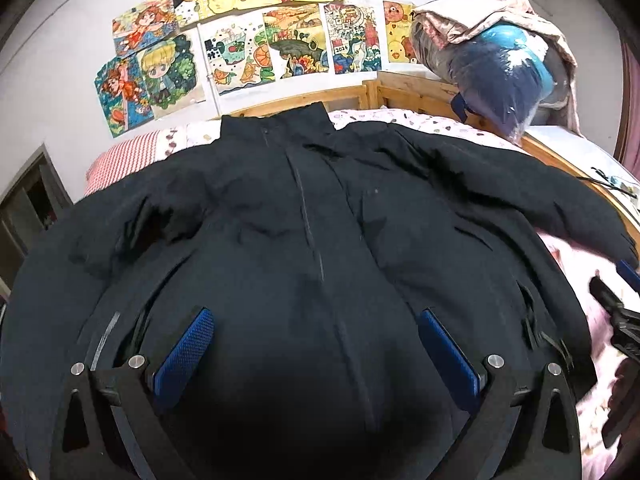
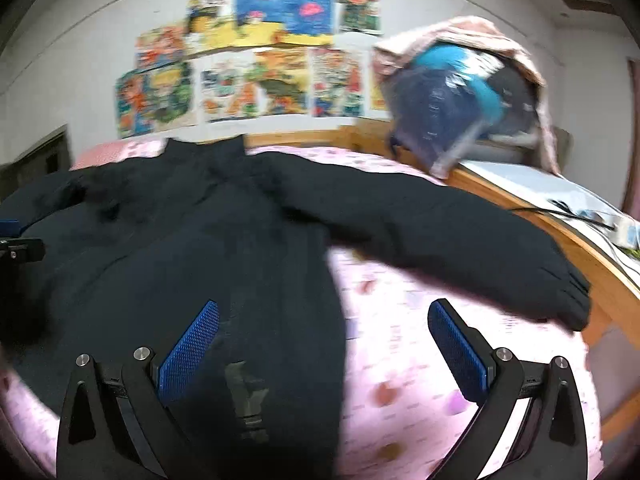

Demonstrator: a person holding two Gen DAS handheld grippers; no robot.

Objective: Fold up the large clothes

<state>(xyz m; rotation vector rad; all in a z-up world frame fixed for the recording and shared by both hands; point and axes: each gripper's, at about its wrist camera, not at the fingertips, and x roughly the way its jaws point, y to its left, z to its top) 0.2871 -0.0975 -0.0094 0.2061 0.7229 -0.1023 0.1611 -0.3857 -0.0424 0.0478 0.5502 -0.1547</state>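
Observation:
A large black padded jacket (image 1: 304, 232) lies front up and spread flat on the bed, collar toward the wall, zip down the middle. My left gripper (image 1: 316, 320) hangs open above the jacket's lower front, nothing between its blue pads. In the right wrist view the same jacket (image 2: 192, 248) fills the left half, its right sleeve (image 2: 460, 232) stretched out toward the bed rail. My right gripper (image 2: 324, 316) is open over the jacket's right hem edge and the pink sheet (image 2: 420, 360). The right gripper (image 1: 618, 312) also shows at the far right edge of the left wrist view.
A wooden bed frame (image 2: 580, 256) runs along the right side and the head. A plastic-wrapped bundle of bedding (image 1: 500, 72) sits on the rail at the back right. Children's drawings (image 1: 256, 40) cover the wall. A red striped pillow (image 1: 120, 164) lies at the back left.

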